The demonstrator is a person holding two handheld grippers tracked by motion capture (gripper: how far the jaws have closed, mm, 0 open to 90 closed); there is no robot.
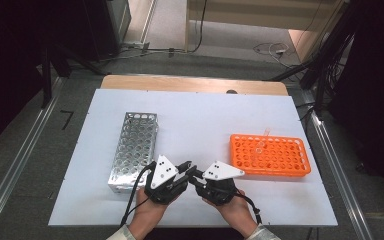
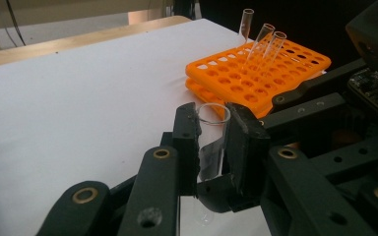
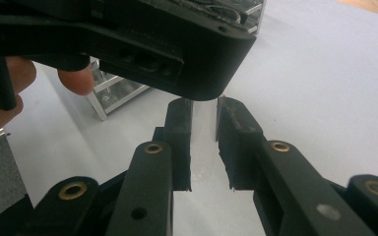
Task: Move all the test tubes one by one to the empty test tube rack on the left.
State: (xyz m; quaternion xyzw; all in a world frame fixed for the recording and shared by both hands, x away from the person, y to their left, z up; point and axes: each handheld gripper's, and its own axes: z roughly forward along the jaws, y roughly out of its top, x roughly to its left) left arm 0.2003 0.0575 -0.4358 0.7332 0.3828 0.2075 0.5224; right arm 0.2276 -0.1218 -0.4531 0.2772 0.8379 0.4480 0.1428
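Both grippers sit at the near edge of the table, tips meeting: left gripper (image 1: 184,169) and right gripper (image 1: 194,176) on one clear test tube (image 2: 210,147). Looks like a hand-over.

- Left jaws are clamped on the tube, held upright, open mouth up.
- Right jaws look closed on the same tube lower down; in the right gripper view it's only a faint clear strip between the pads, so not certain.

To do it well: confirm the left grip is square before the right lets go, release slowly, no twisting, glass is slick.

Likely target: metal rack (image 1: 134,150), near left. Orange rack (image 1: 270,156), right, holds three more tubes (image 2: 263,39). Lift clear, keep the tube vertical.
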